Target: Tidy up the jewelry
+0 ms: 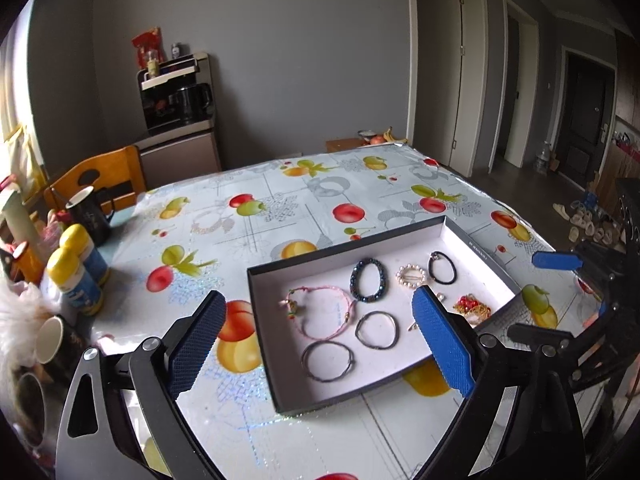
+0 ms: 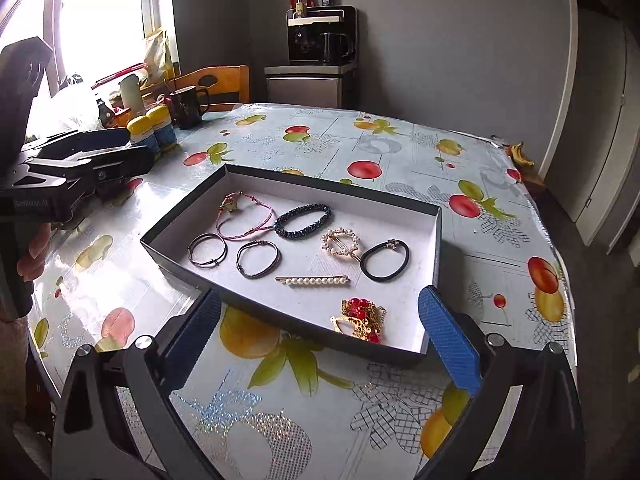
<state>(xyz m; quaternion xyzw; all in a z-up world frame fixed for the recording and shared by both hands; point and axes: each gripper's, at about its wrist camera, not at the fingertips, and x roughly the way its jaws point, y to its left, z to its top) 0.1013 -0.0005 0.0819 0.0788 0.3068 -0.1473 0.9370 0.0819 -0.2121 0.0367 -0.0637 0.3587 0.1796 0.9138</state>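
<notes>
Both claws, left (image 1: 320, 344) and right (image 2: 320, 344), spread and empty above the lengthwise tray (image 2: 436, 236), pearl hairpin (image 2: 312, 280) along it.

Both grippers open, raised, angled downward.
Left gripper (image 1: 316, 344): jaws spread wide, nothing between the pads. Right gripper (image 2: 324, 344): jaws spread wide, nothing held. A hand (image 2: 34, 248) grips the left gripper's handle, seen at the left edge of the right wrist view.
</notes>
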